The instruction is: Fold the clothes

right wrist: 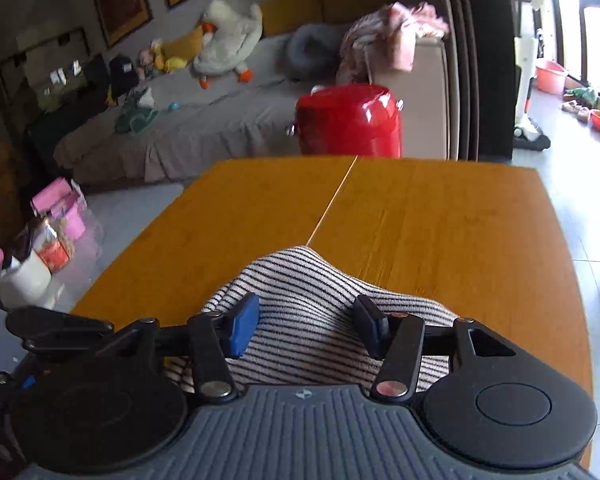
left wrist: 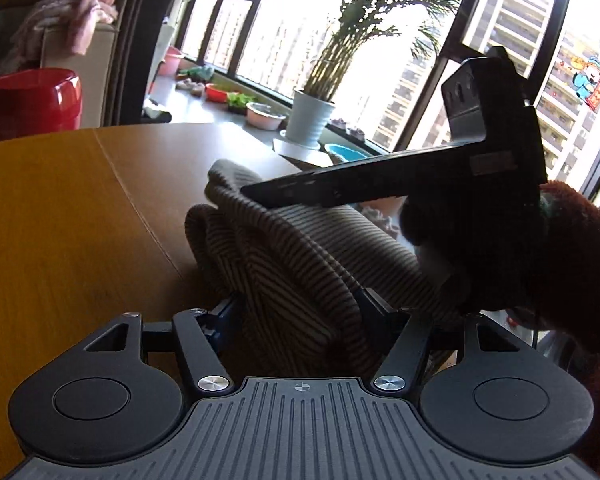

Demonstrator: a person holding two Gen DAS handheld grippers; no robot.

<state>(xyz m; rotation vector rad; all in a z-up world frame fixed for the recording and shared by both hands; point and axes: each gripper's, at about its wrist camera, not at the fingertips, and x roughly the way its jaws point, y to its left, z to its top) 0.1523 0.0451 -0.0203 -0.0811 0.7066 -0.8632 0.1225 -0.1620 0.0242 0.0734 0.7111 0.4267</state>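
Ribbed knit garment (right wrist: 300, 320) (striped), smooth wood table (right wrist: 440, 216)

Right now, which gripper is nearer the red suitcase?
Hard to call. The red suitcase stands past the table's far edge, ahead of the right gripper; it is off to the left of the left gripper. Both sit over the striped garment.

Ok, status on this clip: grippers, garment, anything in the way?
Left hand-held gripper open, striped garment bunched between its fingers. Right hand-held gripper open over the same cloth. Garment heaped on the wooden table. Nothing in the way on the tabletop.
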